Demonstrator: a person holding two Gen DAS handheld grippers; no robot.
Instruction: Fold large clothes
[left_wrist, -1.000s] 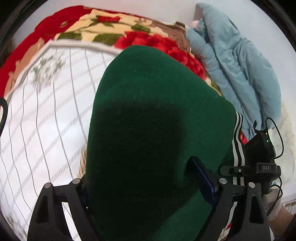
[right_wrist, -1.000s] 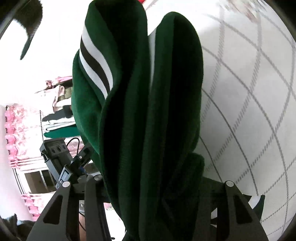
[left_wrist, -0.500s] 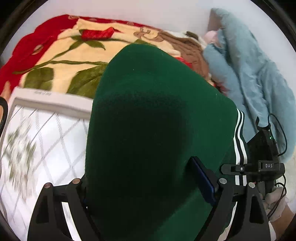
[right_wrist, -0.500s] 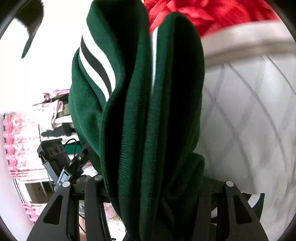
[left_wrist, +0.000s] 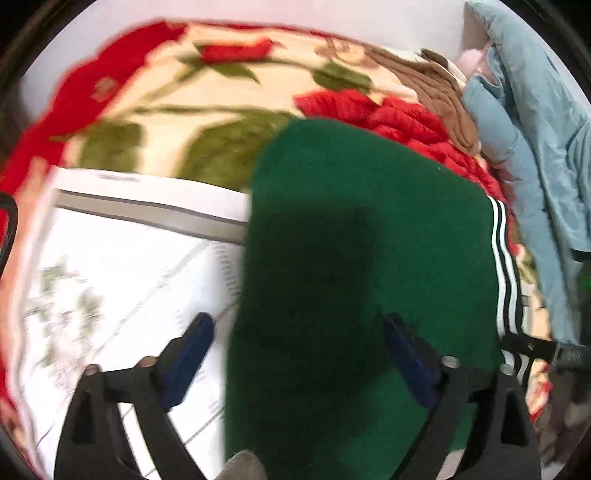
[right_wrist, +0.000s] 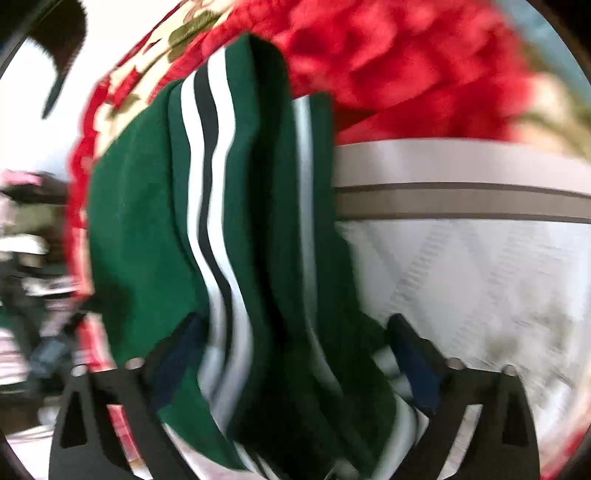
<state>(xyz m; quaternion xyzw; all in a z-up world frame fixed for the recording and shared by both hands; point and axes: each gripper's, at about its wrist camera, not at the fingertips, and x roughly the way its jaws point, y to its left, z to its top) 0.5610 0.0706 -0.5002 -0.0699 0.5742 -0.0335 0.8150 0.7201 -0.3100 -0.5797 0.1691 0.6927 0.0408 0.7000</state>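
Green garment (left_wrist: 354, 258): dark green knit, white/black side stripes (right_wrist: 207, 206), bunched in thick folds, lying on the white checked sheet (left_wrist: 122, 266) with its far end on the red floral blanket (left_wrist: 207, 96). Left gripper (left_wrist: 295, 354) jaws spread, cloth between them, left pad clear of it. Right gripper (right_wrist: 295, 354) jaws also spread around the folds. Blue jacket (left_wrist: 535, 122) far right.
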